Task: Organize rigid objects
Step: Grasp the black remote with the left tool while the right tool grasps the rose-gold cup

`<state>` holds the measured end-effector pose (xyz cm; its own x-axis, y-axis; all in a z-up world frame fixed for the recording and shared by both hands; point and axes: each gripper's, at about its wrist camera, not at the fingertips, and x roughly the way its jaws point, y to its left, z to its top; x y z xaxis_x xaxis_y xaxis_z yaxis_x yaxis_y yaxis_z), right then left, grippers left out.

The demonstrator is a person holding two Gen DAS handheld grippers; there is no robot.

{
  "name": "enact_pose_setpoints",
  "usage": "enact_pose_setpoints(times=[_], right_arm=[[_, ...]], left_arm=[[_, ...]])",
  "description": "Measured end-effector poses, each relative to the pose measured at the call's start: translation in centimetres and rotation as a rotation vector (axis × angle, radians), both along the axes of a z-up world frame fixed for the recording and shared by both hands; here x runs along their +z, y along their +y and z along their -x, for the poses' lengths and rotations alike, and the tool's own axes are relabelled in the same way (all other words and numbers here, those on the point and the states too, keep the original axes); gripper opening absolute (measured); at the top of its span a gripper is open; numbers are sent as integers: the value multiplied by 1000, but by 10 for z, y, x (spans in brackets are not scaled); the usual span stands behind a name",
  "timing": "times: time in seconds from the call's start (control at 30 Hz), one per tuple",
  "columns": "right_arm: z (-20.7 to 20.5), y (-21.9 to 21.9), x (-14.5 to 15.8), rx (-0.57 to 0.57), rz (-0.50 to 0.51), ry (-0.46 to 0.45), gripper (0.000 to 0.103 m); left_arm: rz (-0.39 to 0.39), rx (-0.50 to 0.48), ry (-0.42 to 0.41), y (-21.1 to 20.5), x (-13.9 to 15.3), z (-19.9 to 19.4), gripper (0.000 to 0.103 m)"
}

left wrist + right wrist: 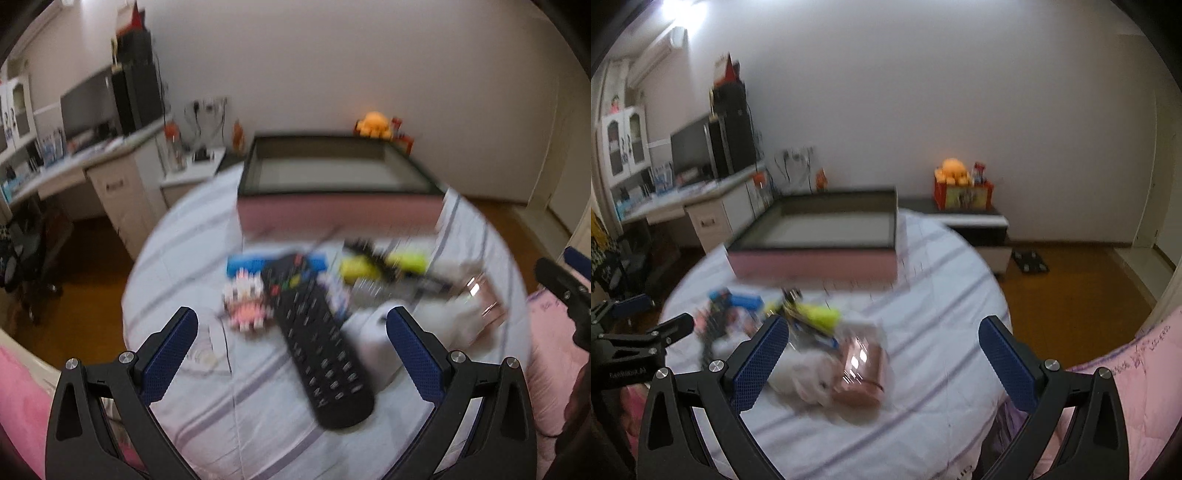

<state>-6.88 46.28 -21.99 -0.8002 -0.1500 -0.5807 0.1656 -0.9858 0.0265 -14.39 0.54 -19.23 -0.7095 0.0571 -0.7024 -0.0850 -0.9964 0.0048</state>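
A blurred pile of small objects lies on the striped white sheet (258, 424). In the left wrist view a black remote (314, 339) lies between the fingers of my left gripper (291, 325), which is open and empty above it. Beside it are a pink-white block figure (245, 299), a blue piece (243, 264), a yellow-black item (380, 264) and a shiny pink box (484, 299). My right gripper (884, 334) is open and empty above the sheet, with the pink box (860, 373) at its left. A pink open box (340, 212) stands behind the pile, also in the right wrist view (816, 258).
A desk with monitor (88, 107) stands at the left. A low cabinet (979, 221) with a red box and an orange toy (955, 171) stands by the wall. A pink quilt (1137, 369) lies at the right. Wooden floor (1071, 288) surrounds the bed.
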Motion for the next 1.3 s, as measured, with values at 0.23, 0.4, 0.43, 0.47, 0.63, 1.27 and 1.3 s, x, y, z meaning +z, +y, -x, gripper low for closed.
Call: enact_pose_setpoints(times=[0.23,0.4,0.43,0.47,0.63,1.27,1.3], right_arm=[[16,7,-48,8,-18,-117,103],[21,1,-66,44,-30,-158,103],[21,0,-67,50,-25,-162,103],[22,1,-69,56,-13,-169,103],[27,0,-71,60,4,-172,103],[33,-5,-93,83,-70,-231,103],[34,-4,-93,82,-62,-233,103]], left_arm=[[-32,42,-122,-9,-35,19,103],[-40,38,-142,-11,-47,26,103],[-33,49,-157,-14,-50,27,103],[-41,49,-163,-18,-52,28,103],[-28,80,-194,-34,-62,29,103],[-70,-46,-162,-66,-54,4,100],[-48,-14,-161,-69,-54,5,103]])
